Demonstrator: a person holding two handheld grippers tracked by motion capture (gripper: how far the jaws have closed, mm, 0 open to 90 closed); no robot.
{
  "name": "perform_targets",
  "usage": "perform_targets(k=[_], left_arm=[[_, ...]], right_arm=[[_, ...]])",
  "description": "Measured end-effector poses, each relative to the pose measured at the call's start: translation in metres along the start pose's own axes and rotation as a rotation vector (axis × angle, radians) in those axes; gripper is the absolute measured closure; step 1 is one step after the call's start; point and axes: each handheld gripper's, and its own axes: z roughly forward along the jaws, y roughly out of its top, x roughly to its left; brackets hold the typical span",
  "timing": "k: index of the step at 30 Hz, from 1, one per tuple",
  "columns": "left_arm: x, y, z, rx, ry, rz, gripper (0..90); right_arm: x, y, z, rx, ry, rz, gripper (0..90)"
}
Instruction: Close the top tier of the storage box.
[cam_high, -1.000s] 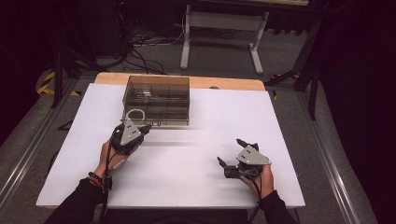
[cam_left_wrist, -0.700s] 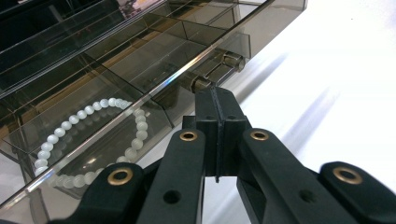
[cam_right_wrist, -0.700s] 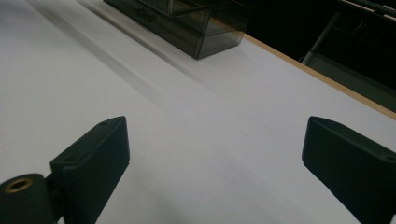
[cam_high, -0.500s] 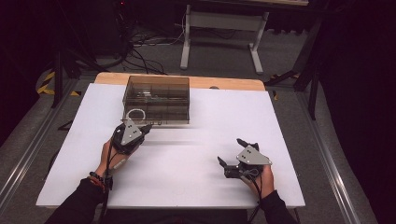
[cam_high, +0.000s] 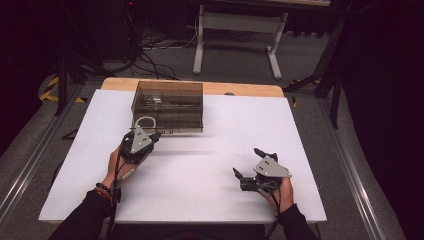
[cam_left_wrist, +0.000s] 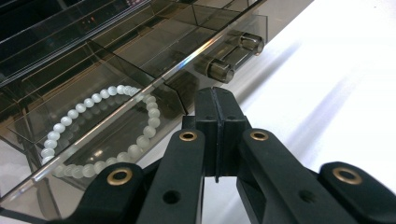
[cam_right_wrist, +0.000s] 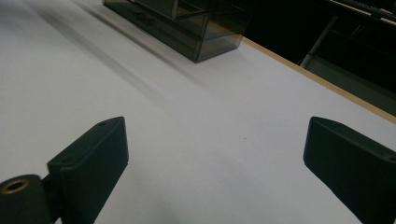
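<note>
A smoky see-through drawer box (cam_high: 167, 105) stands at the back of the white table (cam_high: 210, 200). Its lower left drawer (cam_left_wrist: 107, 140) is pulled out, and a white bead bracelet (cam_high: 145, 122) lies in it, seen close up as a ring of beads (cam_left_wrist: 88, 102). My left gripper (cam_high: 152, 136) sits right in front of that drawer, jaws shut with nothing between them (cam_left_wrist: 215, 126); whether the tip touches the drawer front I cannot tell. My right gripper (cam_high: 246, 161) rests at the right front of the table, open (cam_right_wrist: 215, 149), holding nothing.
Two round knobs (cam_left_wrist: 219, 70) stick out of the box's front beside the pulled-out drawer. The box (cam_right_wrist: 187, 23) lies far ahead of the right jaws. A wooden table edge (cam_high: 250, 89) runs behind the white sheet; cables and a stand lie on the floor beyond.
</note>
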Motion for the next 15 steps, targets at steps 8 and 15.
perform_targets(k=[8,15], left_arm=[[0.0002,0.0002,0.0027,0.003,0.007,0.009,89.6],[-0.0021,0.002,0.0069,0.004,0.012,0.02,89.5]], right_arm=[[-0.0001,0.0006,-0.0006,-0.01,0.0,0.006,6.3],[0.0009,0.0008,-0.0005,-0.008,-0.002,0.004,6.3]])
